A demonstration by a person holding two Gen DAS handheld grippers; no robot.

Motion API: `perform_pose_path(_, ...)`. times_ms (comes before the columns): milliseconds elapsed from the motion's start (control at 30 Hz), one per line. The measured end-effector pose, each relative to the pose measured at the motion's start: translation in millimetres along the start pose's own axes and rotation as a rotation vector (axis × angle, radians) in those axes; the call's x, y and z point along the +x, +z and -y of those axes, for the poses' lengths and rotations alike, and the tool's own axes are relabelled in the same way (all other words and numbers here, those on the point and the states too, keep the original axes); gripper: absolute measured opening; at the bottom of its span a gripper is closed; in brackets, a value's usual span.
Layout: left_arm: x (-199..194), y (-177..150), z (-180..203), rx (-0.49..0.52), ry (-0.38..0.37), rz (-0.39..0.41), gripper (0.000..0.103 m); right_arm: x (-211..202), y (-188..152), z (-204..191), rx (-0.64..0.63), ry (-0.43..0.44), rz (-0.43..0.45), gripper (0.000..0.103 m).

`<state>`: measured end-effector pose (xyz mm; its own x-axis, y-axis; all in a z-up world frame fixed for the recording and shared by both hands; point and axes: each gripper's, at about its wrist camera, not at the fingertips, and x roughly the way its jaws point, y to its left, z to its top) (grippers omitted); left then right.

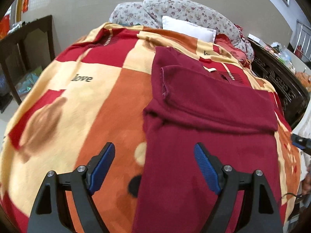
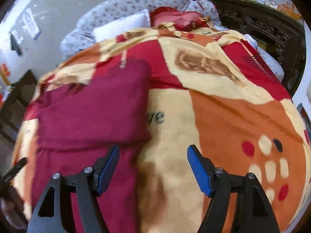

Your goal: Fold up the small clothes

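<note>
Bed (image 1: 101, 101), covered by a patterned blanket in red, orange and cream; floral pillows (image 1: 175, 9) and a white cushion (image 1: 186, 28) at its far end. Maroon garment (image 1: 204, 136) spread flat on the blanket, running from the near edge of the bed toward the middle, with an upper panel already turned back over the body so that a crosswise fold edge lies about halfway along.

Left gripper (image 1: 154, 168) hovering over the garment's left edge, jaws wide apart, nothing held: one blue pad over bare blanket, the other over cloth. Right gripper (image 2: 153, 168) likewise wide apart and empty, straddling the garment's (image 2: 93, 112) right edge near the fold.

Next step, judged: another fold of the near portion. Best done by closing each gripper on a matching near corner, pinching all layers together, lifting evenly and laying the cloth down square with the existing fold, so nothing skews or drags the blanket.

Left wrist view only: a stitched hem (image 1: 165, 83) on the turned-back panel, a dark side table (image 1: 25, 44) beside the bed. Right wrist view only: the blanket's wide bare right half (image 2: 233, 116), a carved dark cabinet (image 2: 262, 25) beyond it.
</note>
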<state>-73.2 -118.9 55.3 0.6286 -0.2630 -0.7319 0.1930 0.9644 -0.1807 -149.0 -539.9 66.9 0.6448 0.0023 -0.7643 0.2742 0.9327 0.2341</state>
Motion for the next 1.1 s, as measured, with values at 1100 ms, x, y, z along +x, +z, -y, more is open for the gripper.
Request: perform_pose_path(1100,-73,-123,-27,0.043,-0.023,-0.120,0.088,-71,-178,-8,-0.011,0.187,-0.170,0.090)
